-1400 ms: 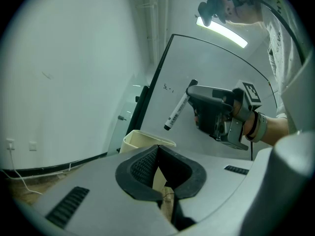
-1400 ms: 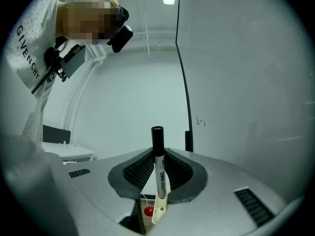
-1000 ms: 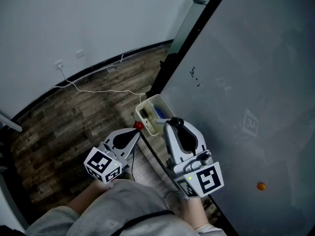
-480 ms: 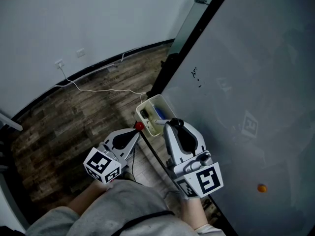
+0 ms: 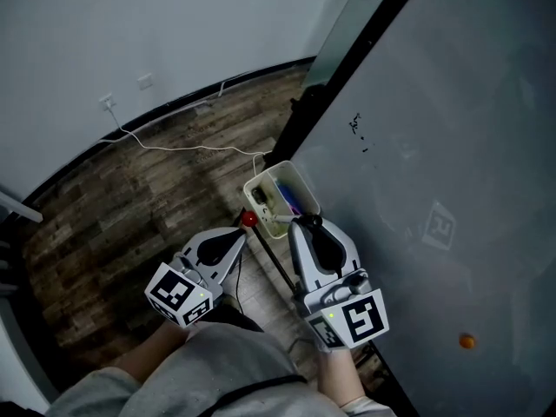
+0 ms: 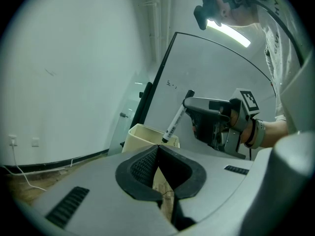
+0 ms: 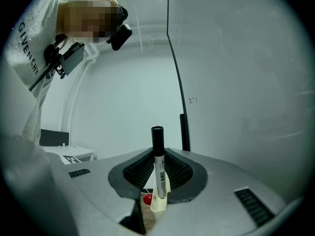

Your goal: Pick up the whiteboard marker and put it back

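Observation:
The whiteboard marker [image 7: 158, 173], white with a black cap, stands upright between the jaws of my right gripper [image 7: 157, 168], which is shut on it. In the head view that gripper [image 5: 301, 223] sits at the near rim of a cream holder box [image 5: 298, 181] fixed at the whiteboard's lower edge, and the marker's [image 5: 283, 219] end pokes toward the box. The left gripper view shows the marker [image 6: 174, 122] slanting down over the box [image 6: 140, 134]. My left gripper [image 5: 240, 234] hangs just left of the box, shut with nothing in it.
The whiteboard [image 5: 452, 146] fills the right side, with small black marks [image 5: 356, 129] and an orange magnet [image 5: 467, 341]. The box holds a blue pen [image 5: 287, 200] and a dark item [image 5: 259, 197]. A small red round thing [image 5: 249, 219] sits beside it. A white cable [image 5: 174, 147] runs over the wood floor.
The head view has shifted slightly. Both grippers stay about where they were beside the box, with the marker still held.

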`<state>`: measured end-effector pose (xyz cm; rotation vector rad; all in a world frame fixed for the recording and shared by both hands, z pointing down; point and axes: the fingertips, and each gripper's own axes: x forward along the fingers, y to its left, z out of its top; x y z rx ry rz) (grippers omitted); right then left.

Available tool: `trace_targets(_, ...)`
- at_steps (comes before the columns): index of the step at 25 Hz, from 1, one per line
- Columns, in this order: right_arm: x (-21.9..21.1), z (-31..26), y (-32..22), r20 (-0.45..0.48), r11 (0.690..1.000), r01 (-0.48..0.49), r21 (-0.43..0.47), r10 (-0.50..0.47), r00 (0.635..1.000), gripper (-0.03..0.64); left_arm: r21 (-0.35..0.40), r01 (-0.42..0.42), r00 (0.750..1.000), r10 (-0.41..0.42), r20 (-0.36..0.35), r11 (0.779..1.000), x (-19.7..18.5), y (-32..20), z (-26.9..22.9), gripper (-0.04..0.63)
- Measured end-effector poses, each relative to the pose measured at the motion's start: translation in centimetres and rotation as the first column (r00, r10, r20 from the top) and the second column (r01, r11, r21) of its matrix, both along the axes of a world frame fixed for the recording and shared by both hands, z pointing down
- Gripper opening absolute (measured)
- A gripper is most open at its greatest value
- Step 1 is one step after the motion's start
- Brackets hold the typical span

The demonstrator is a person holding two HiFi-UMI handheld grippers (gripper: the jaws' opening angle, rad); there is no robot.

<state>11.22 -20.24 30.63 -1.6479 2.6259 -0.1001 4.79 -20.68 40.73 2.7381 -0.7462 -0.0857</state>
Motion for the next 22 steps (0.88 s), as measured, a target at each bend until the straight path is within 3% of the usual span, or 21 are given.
trace_targets(22,-0.1,6.6,-1.2,-0.010,0.998,0.014,-0.062,-0.015,1.000,0.075,-0.088,0.012,1.000,-0.010,0.017,0.996,0.1,0.8,3.9,0.015)
